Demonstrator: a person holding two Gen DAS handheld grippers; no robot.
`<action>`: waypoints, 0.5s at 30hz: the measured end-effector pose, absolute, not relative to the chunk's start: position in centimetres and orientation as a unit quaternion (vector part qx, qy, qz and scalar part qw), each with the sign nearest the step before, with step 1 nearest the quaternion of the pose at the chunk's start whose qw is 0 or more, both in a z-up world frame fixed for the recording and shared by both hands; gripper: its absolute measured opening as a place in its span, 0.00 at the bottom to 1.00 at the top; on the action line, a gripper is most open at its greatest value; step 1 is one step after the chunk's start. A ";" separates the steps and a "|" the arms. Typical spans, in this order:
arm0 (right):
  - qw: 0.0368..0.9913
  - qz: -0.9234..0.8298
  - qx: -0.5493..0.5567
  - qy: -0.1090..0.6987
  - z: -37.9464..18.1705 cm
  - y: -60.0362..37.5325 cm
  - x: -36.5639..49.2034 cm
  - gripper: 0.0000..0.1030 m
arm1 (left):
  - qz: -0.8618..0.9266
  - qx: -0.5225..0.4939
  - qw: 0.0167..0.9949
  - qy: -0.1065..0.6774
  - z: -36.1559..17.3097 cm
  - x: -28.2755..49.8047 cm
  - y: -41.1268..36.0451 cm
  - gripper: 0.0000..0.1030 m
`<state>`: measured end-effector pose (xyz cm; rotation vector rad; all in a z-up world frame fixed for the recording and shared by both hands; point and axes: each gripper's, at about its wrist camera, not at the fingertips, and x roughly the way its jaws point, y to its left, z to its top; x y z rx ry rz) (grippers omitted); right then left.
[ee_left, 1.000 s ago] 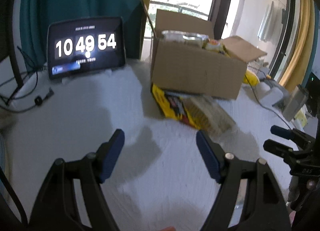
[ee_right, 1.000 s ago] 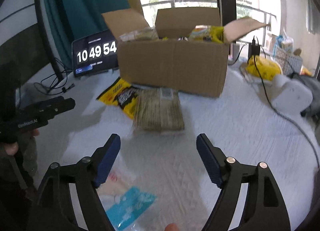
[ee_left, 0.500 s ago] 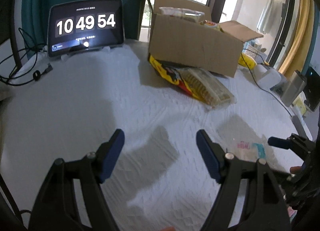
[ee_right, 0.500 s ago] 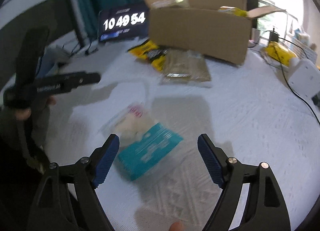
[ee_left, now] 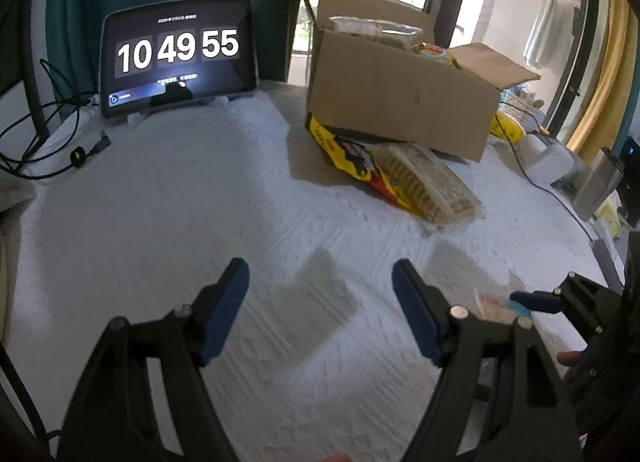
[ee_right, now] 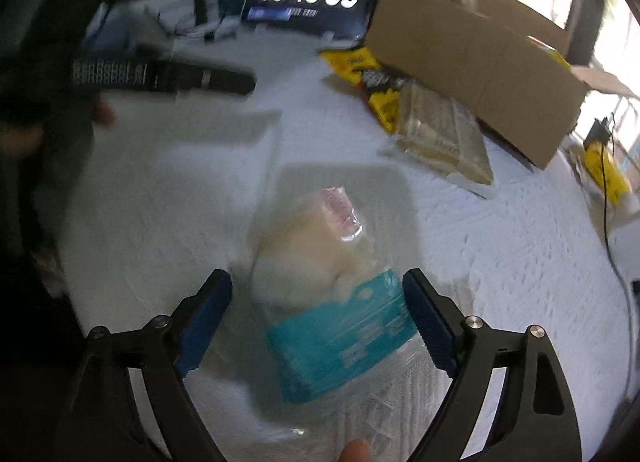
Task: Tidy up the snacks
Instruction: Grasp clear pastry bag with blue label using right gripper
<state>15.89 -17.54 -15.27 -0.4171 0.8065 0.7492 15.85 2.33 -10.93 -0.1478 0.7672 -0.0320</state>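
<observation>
A clear snack bag with a teal label (ee_right: 340, 322) lies on the white cloth between the fingers of my right gripper (ee_right: 316, 298). Those jaws are opening and the pads stand clear of the bag on both sides. My left gripper (ee_left: 320, 286) hovers open over bare cloth with nothing between its fingers. A cardboard box (ee_left: 404, 102) holding several snacks stands at the back. In front of it lie a yellow snack packet (ee_left: 344, 150) and a clear pack of brown biscuits (ee_left: 428, 182). The teal bag (ee_left: 496, 306) also shows in the left wrist view, beside a right fingertip (ee_left: 532, 300).
A tablet showing a clock (ee_left: 178, 56) stands at the back left with cables (ee_left: 36, 142) beside it. A cable (ee_left: 552, 194), a white device (ee_left: 548, 154) and other clutter sit along the right edge of the table (ee_left: 160, 202). The left gripper's finger (ee_right: 168, 76) reaches in from the left.
My right gripper has sunk and rolled down over the teal-label bag, which now lies between its wider fingers. The left gripper has hardly moved.
</observation>
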 end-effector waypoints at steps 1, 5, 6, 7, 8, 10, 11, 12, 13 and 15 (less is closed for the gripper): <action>0.833 0.348 -0.182 0.390 -15.3 -18.0 16.6 0.86 | -0.015 -0.071 0.924 0.375 -10.9 16.0 2.2 0.73; 0.844 0.330 -0.136 0.400 -14.9 -19.9 18.3 0.66 | -0.020 -0.058 0.924 0.378 -10.5 16.9 1.2 0.73; 0.846 0.325 -0.132 0.401 -14.7 -20.3 18.6 0.65 | -0.022 -0.053 0.924 0.379 -10.3 17.1 0.7 0.73; 0.848 0.321 -0.127 0.402 -14.6 -20.8 19.0 0.64 | -0.024 -0.049 0.924 0.379 -10.1 17.4 0.3 0.73; 0.850 0.319 -0.125 0.401 -14.5 -21.2 19.2 0.64 | -0.027 -0.045 0.924 0.379 -9.9 17.7 -0.1 0.73; 0.855 0.312 -0.120 0.396 -14.1 -22.4 19.6 0.64 | -0.032 -0.038 0.924 0.378 -9.5 18.5 -1.0 0.73; 0.859 0.308 -0.116 0.393 -13.9 -23.0 19.8 0.64 | -0.036 -0.035 0.924 0.378 -9.3 18.9 -1.5 0.73; 0.862 0.304 -0.113 0.390 -13.7 -23.5 20.1 0.64 | -0.040 -0.031 0.924 0.378 -9.1 19.4 -2.1 0.73; 0.866 0.299 -0.108 0.386 -13.5 -24.2 20.5 0.63 | -0.043 -0.027 0.924 0.378 -8.9 19.8 -2.7 0.73; 0.874 0.288 -0.097 0.378 -13.0 -25.5 21.5 0.63 | -0.052 -0.019 0.924 0.378 -8.6 20.8 -4.0 0.73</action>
